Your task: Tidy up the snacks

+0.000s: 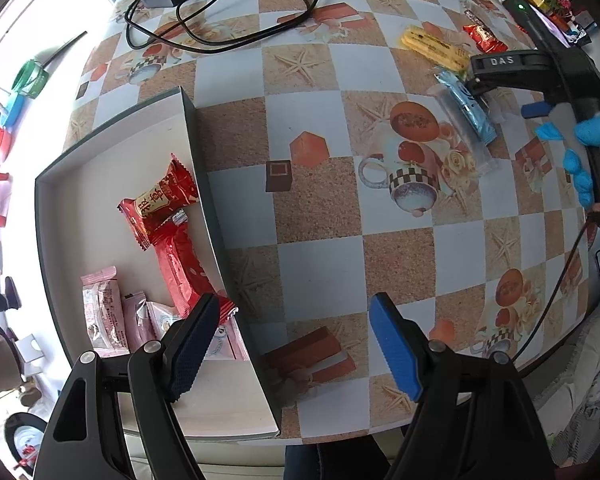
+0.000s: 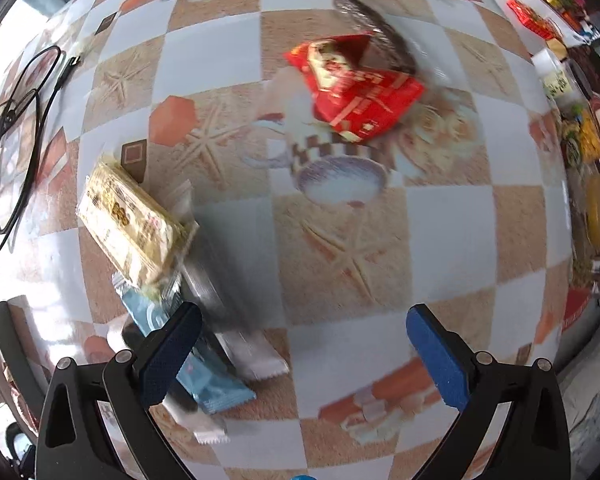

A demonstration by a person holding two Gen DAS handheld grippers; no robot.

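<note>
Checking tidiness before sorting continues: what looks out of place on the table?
A black charger cable lies tangled at the far side of the checkered table, well apart from the grey tray of snacks. It is no snack.

both wrist cameras are looking straight down, close over the checkered tabletop (image 1: 320, 216); both are sharing the blue packet (image 2: 204, 380) and yellow packet (image 2: 128, 216).
</note>
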